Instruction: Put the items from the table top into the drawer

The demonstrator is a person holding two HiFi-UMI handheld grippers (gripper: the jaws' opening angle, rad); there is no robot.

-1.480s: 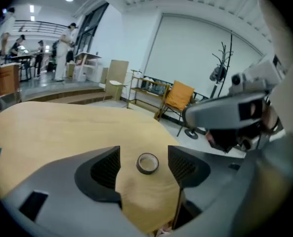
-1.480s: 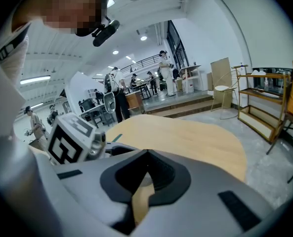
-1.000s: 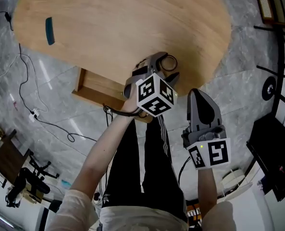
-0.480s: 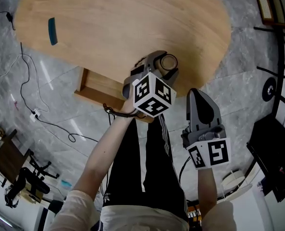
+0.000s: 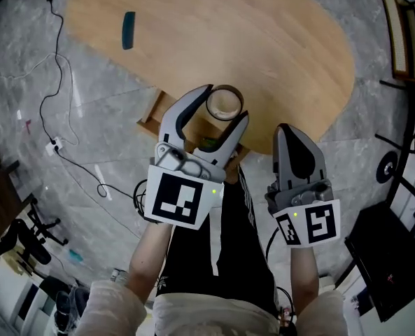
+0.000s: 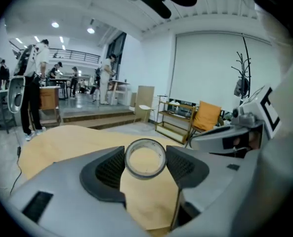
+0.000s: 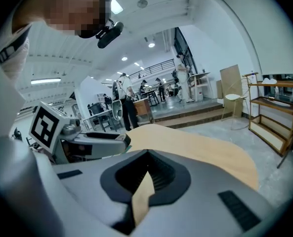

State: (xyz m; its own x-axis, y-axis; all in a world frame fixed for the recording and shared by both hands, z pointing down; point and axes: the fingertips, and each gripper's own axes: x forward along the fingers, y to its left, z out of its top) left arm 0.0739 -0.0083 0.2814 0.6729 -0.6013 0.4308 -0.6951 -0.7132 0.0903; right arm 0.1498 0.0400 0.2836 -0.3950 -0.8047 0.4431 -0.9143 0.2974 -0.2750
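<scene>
A roll of tape hangs above the near edge of the oval wooden table. My left gripper is shut on it, having just closed a little, and both pads touch the roll. Below it the open wooden drawer sticks out from under the table, with something green inside. A flat dark teal item lies on the far left of the table. My right gripper is shut and empty, held beside the left one near the table edge; its jaws meet at the tips.
Cables and a power strip lie on the grey marble floor to the left. A wooden chair stands at the far right and a black case at the near right. The person's legs are under both grippers.
The left gripper has risen toward the camera with the tape roll between its jaws and turned its marker cube. The right gripper has shifted slightly. The view has swung left.
</scene>
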